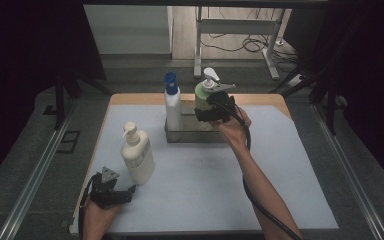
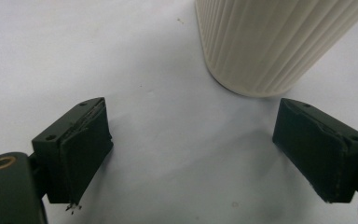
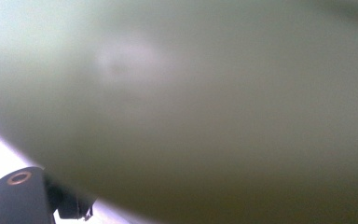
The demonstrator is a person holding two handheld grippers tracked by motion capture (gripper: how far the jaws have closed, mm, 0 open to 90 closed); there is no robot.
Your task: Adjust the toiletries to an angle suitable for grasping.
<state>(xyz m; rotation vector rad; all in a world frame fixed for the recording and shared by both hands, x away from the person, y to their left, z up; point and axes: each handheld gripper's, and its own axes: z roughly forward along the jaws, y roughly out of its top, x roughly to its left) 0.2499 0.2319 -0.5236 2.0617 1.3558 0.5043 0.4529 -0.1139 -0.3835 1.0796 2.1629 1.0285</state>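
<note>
My right gripper (image 1: 211, 107) grips the green bottle (image 1: 202, 94), which sits in the tray (image 1: 177, 136) beside the blue-capped bottle (image 1: 172, 107). My left gripper (image 1: 125, 195) rests released near the cream bottle (image 1: 137, 156).

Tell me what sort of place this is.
Likely a lab recording station: dark curtains flank a white-covered table on metal framing, with loose cables on the floor behind.

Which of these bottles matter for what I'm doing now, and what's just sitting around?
In play: green bottle, right gripper, clear bin.
Idle: blue-capped bottle in the bin, cream bottle on the mat, left gripper with open jaws.
</note>
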